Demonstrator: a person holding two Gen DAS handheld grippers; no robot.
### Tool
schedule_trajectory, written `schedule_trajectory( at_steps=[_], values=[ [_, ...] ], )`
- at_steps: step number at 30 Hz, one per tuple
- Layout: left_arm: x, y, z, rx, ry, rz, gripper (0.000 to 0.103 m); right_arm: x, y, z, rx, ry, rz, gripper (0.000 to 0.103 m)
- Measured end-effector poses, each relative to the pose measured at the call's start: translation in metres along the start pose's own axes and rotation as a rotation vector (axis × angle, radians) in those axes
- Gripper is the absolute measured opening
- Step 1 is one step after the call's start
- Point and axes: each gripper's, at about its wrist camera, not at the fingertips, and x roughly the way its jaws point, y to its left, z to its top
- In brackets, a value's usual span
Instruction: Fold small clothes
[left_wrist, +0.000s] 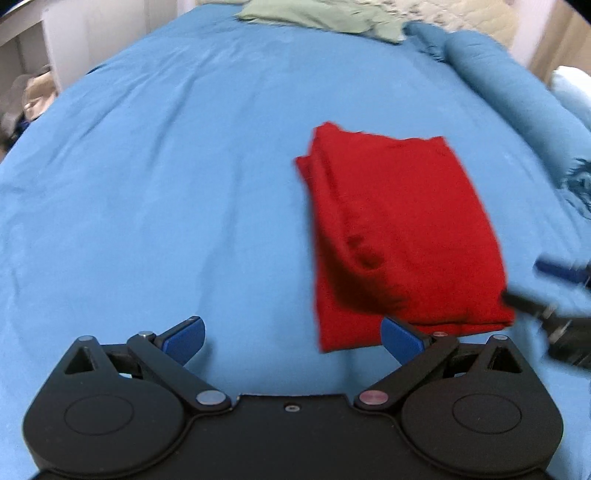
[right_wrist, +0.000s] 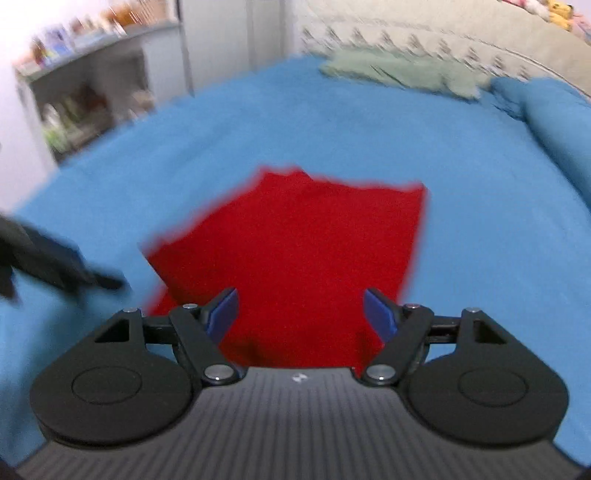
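Your left gripper (left_wrist: 293, 341) is hovering with jaws spread wide, nothing between them. Your right gripper (right_wrist: 300, 314) is gaping too, unloaded. Folded red fabric garment (left_wrist: 399, 236) is lying flat mid-bed on blue bedsheet (left_wrist: 147, 184), nearer rolled blue blanket (left_wrist: 517, 103) side. Pale green cloth (left_wrist: 314, 14) is sitting at far edge. Wide bare sheet is stretching toward opposite edge.

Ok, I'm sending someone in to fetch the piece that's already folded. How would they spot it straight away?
Start from the bed, covered in a blue sheet. In the open middle of it lies the red garment, folded into a flat rectangle, alone. It is the only red thing there; the pale green cloth lies rumpled at the far end, and the blue roll matches the sheet.
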Motion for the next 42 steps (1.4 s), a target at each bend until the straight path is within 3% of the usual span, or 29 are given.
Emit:
schedule_trajectory(
  at_steps=[2,6,11,14,16,18,19,29,40,42],
  values=[
    [0.004,-0.008,0.001,0.011,-0.009,-0.028,0.098,0.007,-0.002,-0.017,-0.014,0.046,-0.037,0.088],
    [0.023,-0.019,0.013,0.0,0.006,-0.067,0.077,0.019,-0.004,-0.036,-0.014,0.076,-0.077,0.086],
    [0.03,-0.017,0.028,-0.086,-0.01,-0.093,0.074,0.028,-0.01,-0.038,0.06,0.05,-0.085,0.081],
    [0.036,-0.017,0.034,-0.117,0.017,-0.103,0.065,0.036,-0.009,-0.035,0.057,0.068,-0.08,0.073],
    [0.046,-0.02,0.036,-0.114,0.057,-0.101,0.052,0.04,-0.007,-0.035,0.043,0.098,-0.082,0.072],
    [0.049,-0.021,0.037,-0.12,0.08,-0.106,0.018,0.039,-0.009,-0.038,0.051,0.099,-0.076,0.072],
    [0.049,-0.021,0.038,-0.13,0.078,-0.115,0.015,0.039,-0.008,-0.037,0.051,0.099,-0.072,0.072],
    [0.017,-0.022,0.06,-0.196,-0.018,-0.212,0.012,0.035,-0.006,-0.04,0.104,0.065,-0.05,0.072],
    [0.005,-0.021,0.073,-0.235,-0.066,-0.24,0.011,0.034,-0.003,-0.045,0.154,0.038,-0.06,0.072],
    [0.005,-0.022,0.073,-0.227,-0.066,-0.239,0.011,0.032,-0.004,-0.046,0.17,0.035,-0.085,0.065]
  ],
)
